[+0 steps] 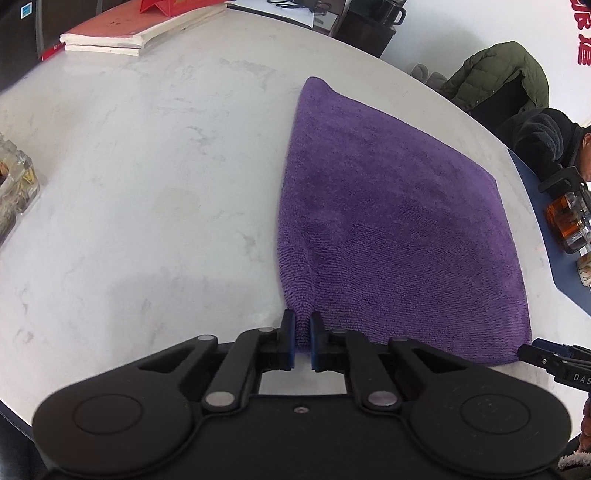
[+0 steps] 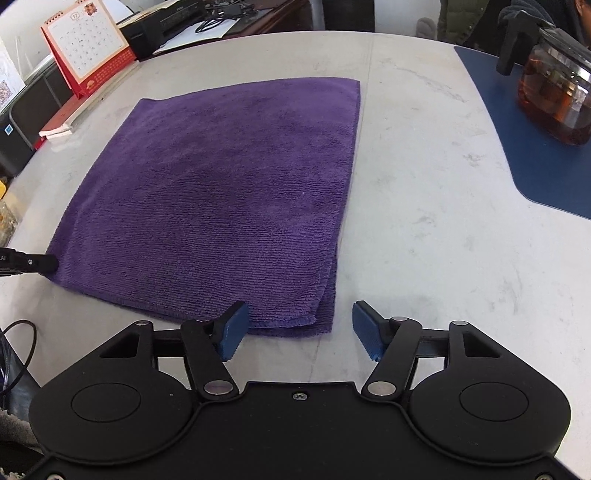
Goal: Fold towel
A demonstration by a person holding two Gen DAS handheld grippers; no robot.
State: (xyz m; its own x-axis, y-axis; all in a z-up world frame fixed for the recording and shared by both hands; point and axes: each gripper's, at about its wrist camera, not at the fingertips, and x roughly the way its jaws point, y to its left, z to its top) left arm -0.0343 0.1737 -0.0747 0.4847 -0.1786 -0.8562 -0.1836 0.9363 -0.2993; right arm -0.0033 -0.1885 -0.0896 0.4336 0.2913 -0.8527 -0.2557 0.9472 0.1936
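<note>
A purple towel (image 2: 221, 192) lies flat on the pale marble table (image 2: 424, 221), folded double, with two layers showing along its right edge. My left gripper (image 1: 303, 332) is shut on the towel's (image 1: 388, 221) near left corner, and a pinch of cloth stands up between the blue pads. In the right wrist view the left gripper (image 2: 33, 262) shows at that same corner. My right gripper (image 2: 301, 325) is open at the near right corner: the corner lies between its blue pads (image 2: 232, 326), which do not press on it. Its tip (image 1: 532, 352) also shows in the left wrist view.
A glass teapot (image 2: 554, 92) of brown tea stands on a blue mat (image 2: 535, 166) at the right. A desk calendar (image 2: 88, 48) and stacked books (image 1: 140, 33) are at the far left. A glass ashtray (image 1: 14, 188) sits at the left edge. A person (image 1: 546, 136) sits beyond the table.
</note>
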